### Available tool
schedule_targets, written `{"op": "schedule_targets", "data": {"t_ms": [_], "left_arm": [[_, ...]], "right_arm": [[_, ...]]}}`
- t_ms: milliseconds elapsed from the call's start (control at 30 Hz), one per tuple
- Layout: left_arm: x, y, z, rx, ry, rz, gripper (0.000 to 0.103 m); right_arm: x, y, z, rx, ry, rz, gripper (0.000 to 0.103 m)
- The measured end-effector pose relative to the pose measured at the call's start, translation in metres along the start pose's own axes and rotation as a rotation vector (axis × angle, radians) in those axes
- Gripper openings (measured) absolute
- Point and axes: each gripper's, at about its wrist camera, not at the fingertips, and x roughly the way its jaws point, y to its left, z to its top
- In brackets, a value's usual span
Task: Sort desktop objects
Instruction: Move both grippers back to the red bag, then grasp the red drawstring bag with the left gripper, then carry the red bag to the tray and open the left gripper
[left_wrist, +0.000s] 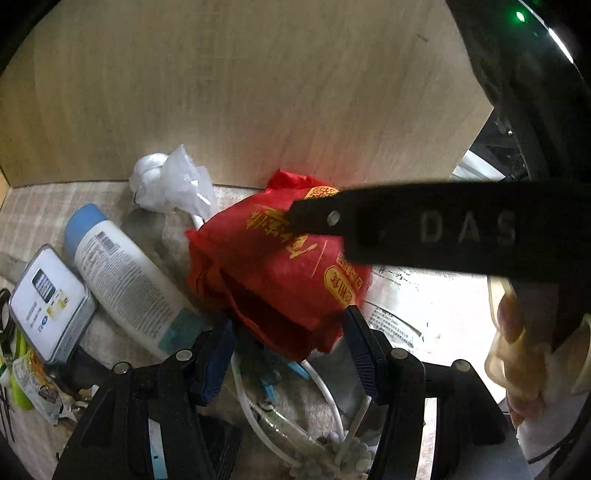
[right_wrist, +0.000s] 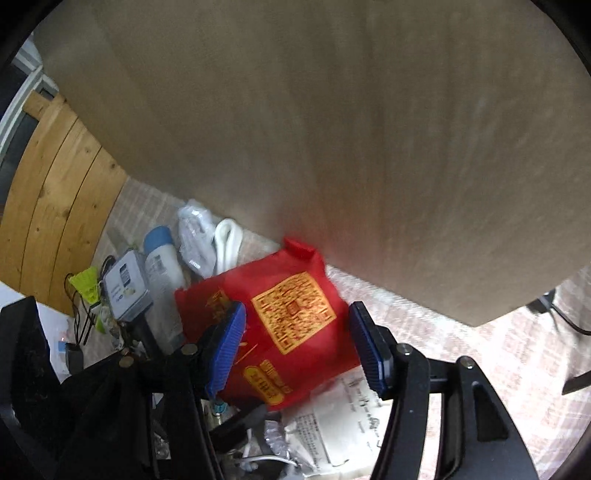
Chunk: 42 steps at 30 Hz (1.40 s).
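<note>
Here both grippers' jaws wide apart, flanking red bag (left_wrist: 280, 273) (right_wrist: 291, 325).

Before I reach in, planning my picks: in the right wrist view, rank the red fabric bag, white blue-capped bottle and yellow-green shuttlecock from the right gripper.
1. Red fabric bag, between the fingers.
2. White blue-capped bottle, left.
3. Yellow-green shuttlecock, far left.

Pale wood panel (right_wrist: 332, 147) behind, plaid cloth (right_wrist: 498, 362) below, pine boards (right_wrist: 55, 206) at left
</note>
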Motion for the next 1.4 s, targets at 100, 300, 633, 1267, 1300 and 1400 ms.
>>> {"op": "schedule_targets", "data": {"t_ms": [100, 300, 633, 1267, 1300, 1400], "left_arm": [[0.002, -0.002, -0.001, 0.007, -0.005, -0.006, 0.056], [-0.002, -0.009, -0.007, 0.047, -0.021, -0.02, 0.054], [-0.004, -0.019, -0.01, 0.079, -0.031, -0.05, 0.054], [-0.025, -0.042, -0.004, 0.087, -0.058, -0.102, 0.054], [-0.03, -0.047, -0.005, 0.095, -0.063, -0.105, 0.054], [-0.044, -0.061, -0.008, 0.116, -0.077, -0.11, 0.054]], "right_arm": [[0.001, 0.005, -0.005, -0.016, 0.004, 0.016, 0.054], [-0.005, 0.01, -0.016, -0.009, -0.01, 0.011, 0.048], [-0.01, 0.008, -0.039, 0.0, -0.009, 0.018, 0.041], [-0.059, 0.027, -0.047, -0.021, -0.063, 0.05, 0.041], [-0.066, 0.029, -0.049, -0.02, -0.073, 0.049, 0.041], [-0.084, 0.032, -0.058, -0.023, -0.093, 0.039, 0.041]]}}
